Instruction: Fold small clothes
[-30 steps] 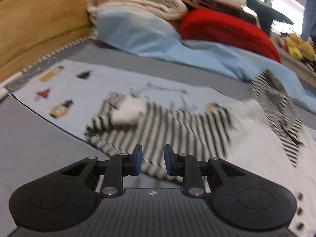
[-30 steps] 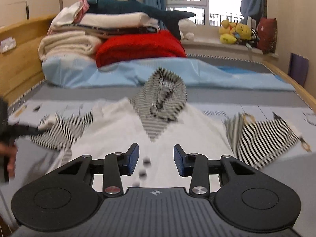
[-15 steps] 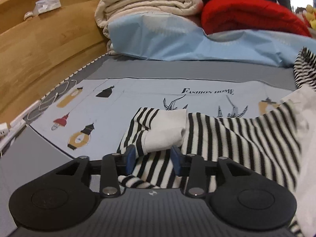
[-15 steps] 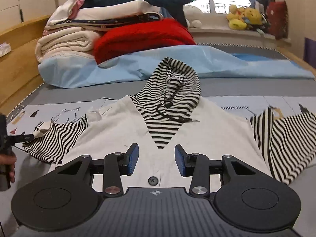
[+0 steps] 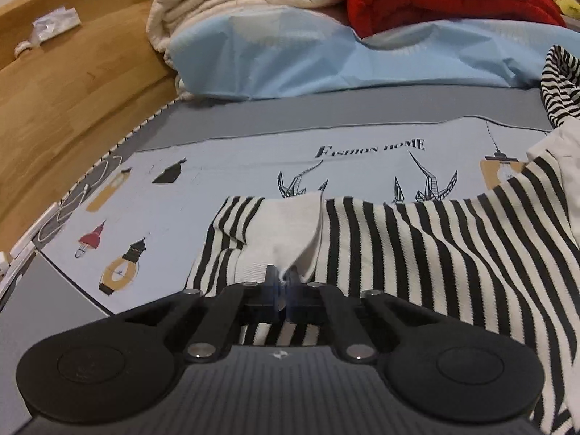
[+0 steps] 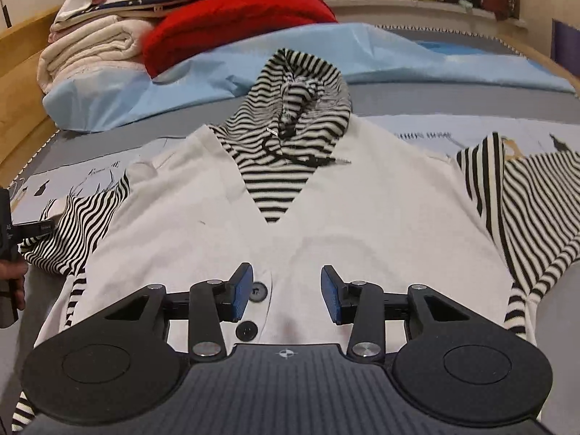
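The fingers (image 5: 271,282) of the left gripper (image 5: 282,284) are pressed together on the white cuff (image 5: 286,232) of a striped sleeve (image 5: 417,250), low in the centre of the left wrist view; the fabric puckers where they pinch it. The sleeve runs off to the right of that frame across the printed sheet (image 5: 217,170) on the bed.

In the right wrist view, the fingers (image 6: 242,291) of the right gripper (image 6: 286,293) are spread wide apart, holding nothing, hovering over the lower front of the hooded top (image 6: 326,217). The top lies face up and flat in the middle of the frame, white body, striped hood (image 6: 301,90) pointing toward the upper centre, one striped sleeve out to each side. Two dark buttons (image 6: 258,291) sit just beside the left-hand finger. At the left edge of this frame, the left gripper appears gripping the sleeve end.

Behind the top, in the upper part of the frame, a light blue cover (image 6: 145,83), a red blanket (image 6: 235,18) and folded cream blankets (image 6: 94,47) are piled up.
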